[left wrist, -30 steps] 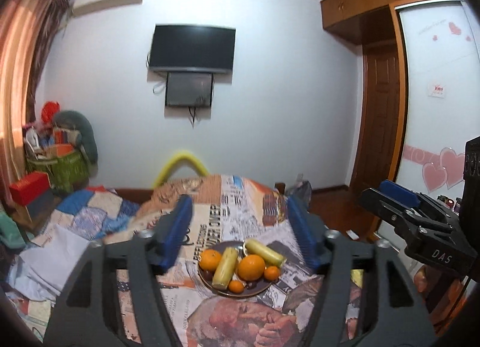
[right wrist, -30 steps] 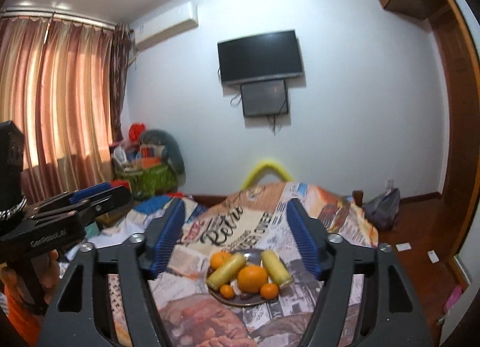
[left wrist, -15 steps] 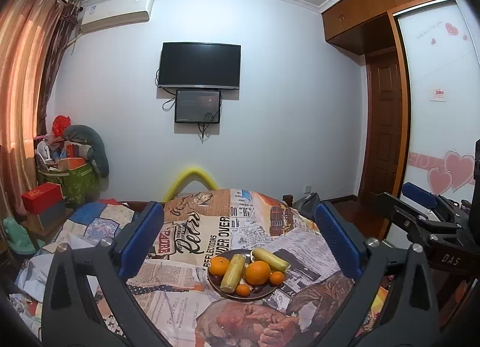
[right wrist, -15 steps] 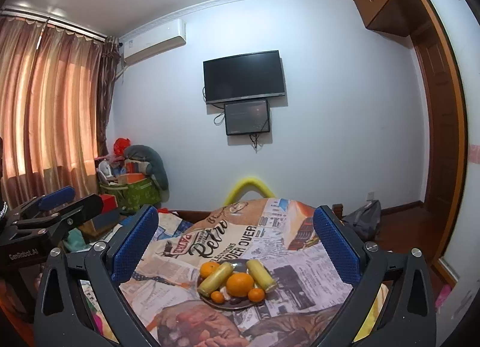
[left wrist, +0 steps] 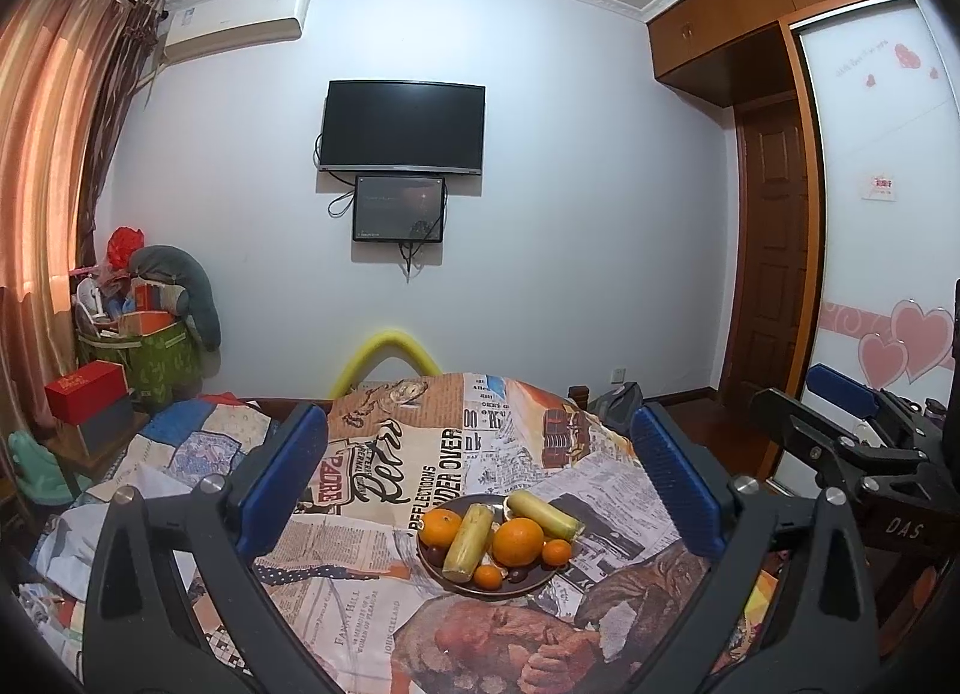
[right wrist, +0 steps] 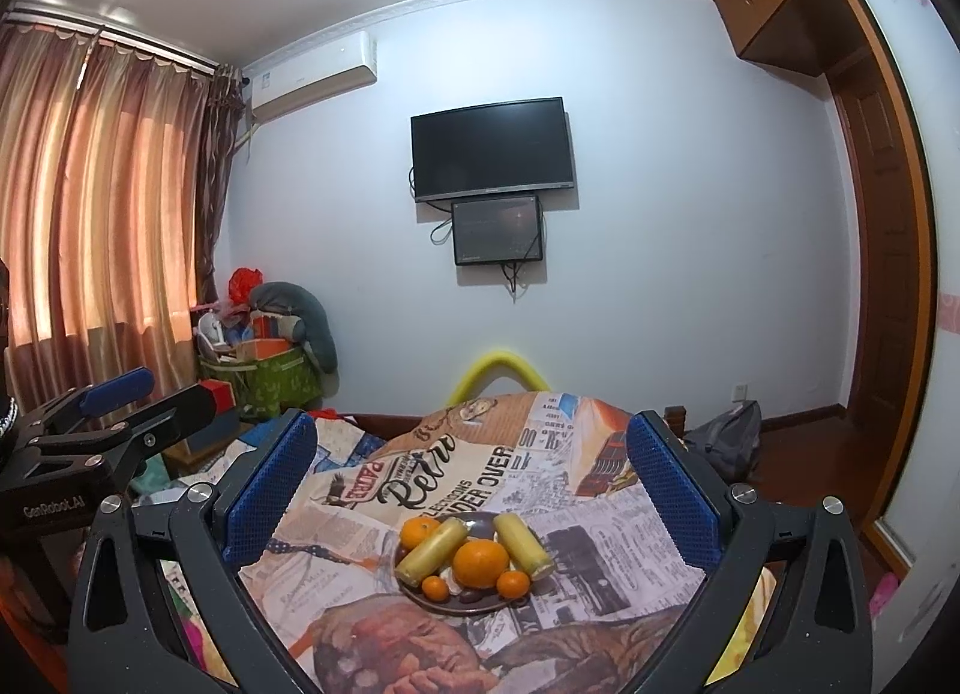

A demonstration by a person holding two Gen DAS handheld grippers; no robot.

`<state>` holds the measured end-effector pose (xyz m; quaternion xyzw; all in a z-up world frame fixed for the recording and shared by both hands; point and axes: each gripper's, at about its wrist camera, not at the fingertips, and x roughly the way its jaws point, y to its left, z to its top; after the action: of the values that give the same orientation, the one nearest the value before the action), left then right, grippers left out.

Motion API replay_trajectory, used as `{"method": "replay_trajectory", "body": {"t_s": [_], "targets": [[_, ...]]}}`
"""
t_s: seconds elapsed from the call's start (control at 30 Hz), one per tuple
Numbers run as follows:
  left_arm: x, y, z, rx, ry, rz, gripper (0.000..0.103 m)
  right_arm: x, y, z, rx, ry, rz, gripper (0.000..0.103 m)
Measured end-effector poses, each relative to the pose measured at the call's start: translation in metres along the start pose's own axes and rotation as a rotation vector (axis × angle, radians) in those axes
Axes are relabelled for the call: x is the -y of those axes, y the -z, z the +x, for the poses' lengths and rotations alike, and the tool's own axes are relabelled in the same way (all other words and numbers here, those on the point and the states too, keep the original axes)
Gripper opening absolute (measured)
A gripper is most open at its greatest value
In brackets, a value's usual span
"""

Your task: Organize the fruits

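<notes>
While both grippers hang above the near end of the table, their jaws stand wide apart with nothing between them. Left gripper [left wrist: 477, 475]: blue pads spread, plate [left wrist: 528, 585] framed in the gap, well ahead of the fingertips. Right gripper [right wrist: 471, 475]: same spread, same plate [right wrist: 480, 603] in the gap.

Plate sits on a newspaper-print cloth [left wrist: 432, 472], dark, round. On it: big orange [left wrist: 518, 541] at centre, second orange [left wrist: 441, 526] behind-left, two small oranges [left wrist: 557, 551] at front, two pale yellow cylinders [left wrist: 467, 535], one either side of the big orange, angled apart. A small dark fruit at the front rim; kind unclear.

Right gripper also shows at the right edge of the left view; left gripper at the left edge of the right view.
</notes>
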<state>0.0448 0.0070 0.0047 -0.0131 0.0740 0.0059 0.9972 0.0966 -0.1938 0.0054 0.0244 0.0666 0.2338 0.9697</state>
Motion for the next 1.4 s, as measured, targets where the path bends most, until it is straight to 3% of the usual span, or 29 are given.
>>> {"method": "replay_trajectory", "body": {"t_s": [1.4], "targets": [[-0.0006, 0.0010, 0.0098, -0.048, 0.059, -0.005, 0.103, 0.0040, -0.0008, 0.0027, -0.011, 0.016, -0.006, 0.103]]}}
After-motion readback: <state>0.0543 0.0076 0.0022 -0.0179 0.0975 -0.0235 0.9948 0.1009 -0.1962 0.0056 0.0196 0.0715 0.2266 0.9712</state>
